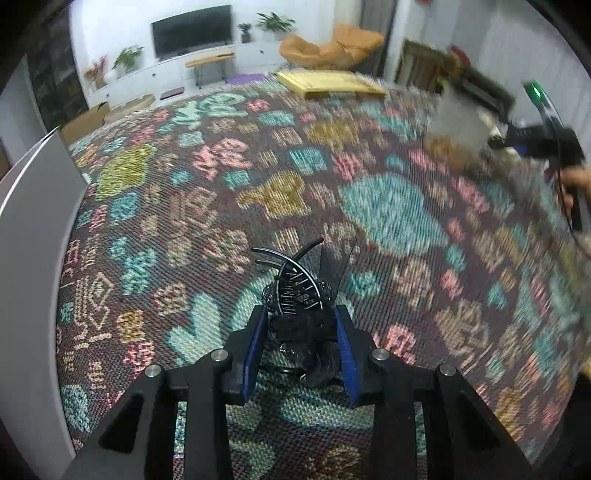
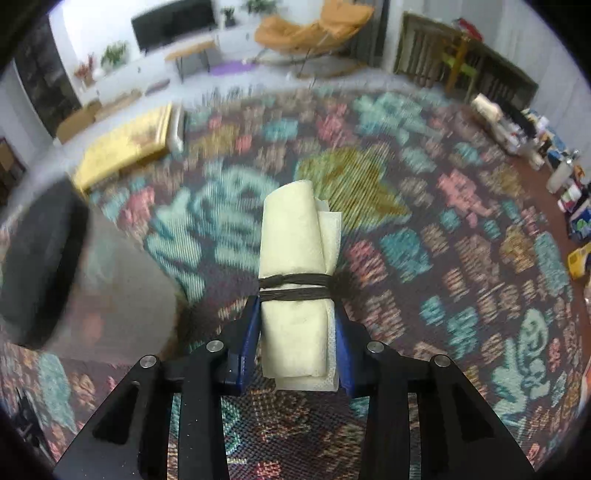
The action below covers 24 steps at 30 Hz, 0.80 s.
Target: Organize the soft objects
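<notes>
Cream roll [image 2: 295, 280]: clamped in the right gripper [image 2: 297, 332], bound by dark thread; long axis runs forward along the fingers, over the rug [image 2: 443, 258].
Black hair clip [image 1: 299, 295]: clamped in the left gripper [image 1: 301, 343], curved prongs pointing up and away, above the rug.

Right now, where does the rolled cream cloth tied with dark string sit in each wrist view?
Left wrist: blurred pale shape at upper right, ahead of the right gripper.
Right wrist: rolled cream cloth at centre, clamped between the blue pads.
Shared landmark: orange chair.
</notes>
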Available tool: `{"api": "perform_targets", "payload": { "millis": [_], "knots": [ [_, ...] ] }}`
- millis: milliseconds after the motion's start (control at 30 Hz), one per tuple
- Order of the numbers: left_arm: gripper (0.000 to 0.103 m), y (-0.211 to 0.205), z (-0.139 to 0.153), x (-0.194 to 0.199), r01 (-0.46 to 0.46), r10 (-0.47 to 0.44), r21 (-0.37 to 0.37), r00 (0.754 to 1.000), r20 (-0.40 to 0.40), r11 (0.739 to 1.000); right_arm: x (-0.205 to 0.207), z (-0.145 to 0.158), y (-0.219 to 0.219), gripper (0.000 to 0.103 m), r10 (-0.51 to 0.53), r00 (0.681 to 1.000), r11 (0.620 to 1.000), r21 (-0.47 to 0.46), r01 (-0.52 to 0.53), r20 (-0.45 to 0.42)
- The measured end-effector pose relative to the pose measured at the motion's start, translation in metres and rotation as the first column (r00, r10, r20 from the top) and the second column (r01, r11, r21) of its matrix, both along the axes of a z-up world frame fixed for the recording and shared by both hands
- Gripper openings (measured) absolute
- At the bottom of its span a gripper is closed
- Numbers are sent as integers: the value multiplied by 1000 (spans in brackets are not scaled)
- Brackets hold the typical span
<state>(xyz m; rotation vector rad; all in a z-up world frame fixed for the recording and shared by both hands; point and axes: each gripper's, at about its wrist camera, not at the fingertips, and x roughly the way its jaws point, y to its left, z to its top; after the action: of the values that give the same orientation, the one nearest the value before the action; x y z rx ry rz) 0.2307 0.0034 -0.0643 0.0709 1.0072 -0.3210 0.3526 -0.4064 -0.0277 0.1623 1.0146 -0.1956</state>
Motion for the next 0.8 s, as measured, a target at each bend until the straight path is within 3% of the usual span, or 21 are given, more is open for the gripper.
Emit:
{"api": "perform_targets", "payload": {
  "millis": [200, 333, 433, 567, 733, 800],
  "knots": [
    [36, 38, 67, -14, -48, 62, -154, 994, 85, 987, -14, 86, 10, 38, 38, 992, 999, -11, -37, 117],
    [36, 81, 120, -36, -73, 109, -222, 982, 153, 972, -32, 142, 80, 39, 181, 970, 983, -45, -175, 165],
    [36, 130, 151, -59, -120, 163, -213, 967, 194, 970, -49, 167, 152, 39, 292, 934, 955, -1, -298, 205],
    [36, 204, 173, -96, -244, 269, -130, 935, 230, 961, -80, 182, 279, 39, 464, 848, 854, 126, -505, 257],
    [37, 276, 167, -134, -397, 388, -6, 894, 223, 918, -134, 172, 448, 39, 661, 703, 649, 271, -711, 262],
    [37, 294, 159, -146, -432, 414, 39, 883, 220, 901, -153, 162, 500, 42, 707, 661, 591, 304, -747, 250]
  ]
}}
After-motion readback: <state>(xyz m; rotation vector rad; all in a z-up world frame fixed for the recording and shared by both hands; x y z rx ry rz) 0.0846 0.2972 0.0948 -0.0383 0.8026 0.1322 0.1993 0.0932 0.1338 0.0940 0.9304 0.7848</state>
